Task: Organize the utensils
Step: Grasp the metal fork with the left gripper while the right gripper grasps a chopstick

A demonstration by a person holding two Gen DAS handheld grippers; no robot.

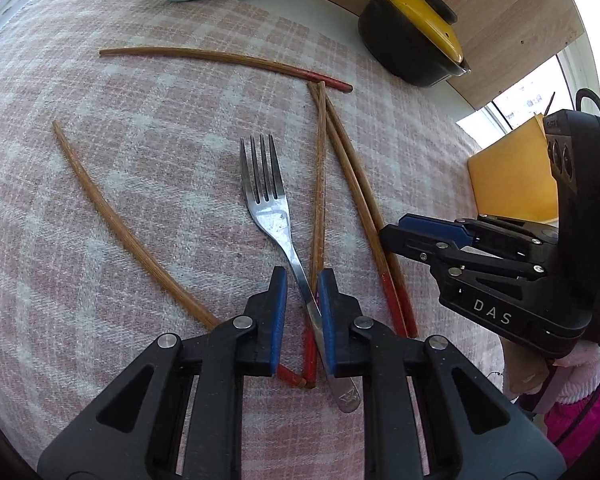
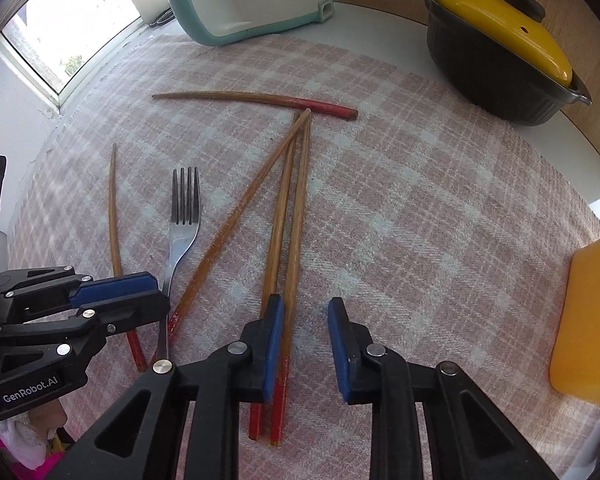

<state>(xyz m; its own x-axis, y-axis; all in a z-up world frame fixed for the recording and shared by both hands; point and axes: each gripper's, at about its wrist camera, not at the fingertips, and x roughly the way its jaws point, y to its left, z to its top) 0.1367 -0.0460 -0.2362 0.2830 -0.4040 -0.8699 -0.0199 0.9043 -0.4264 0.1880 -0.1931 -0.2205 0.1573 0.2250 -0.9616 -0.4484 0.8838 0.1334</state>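
The left wrist view shows the left gripper lowered over a fork on a pink checked cloth. The fork's thin handle is seen between the blue pads, which are nearly together but not yet squeezing it, most likely so it can be lifted away from the chopsticks. In the right wrist view the right gripper is held over two chopsticks lying side by side; one is just inside the left pad, the other under it, and the jaws are still apart. Three more chopsticks are spread about. A black pot with a yellow lid is kept well apart.
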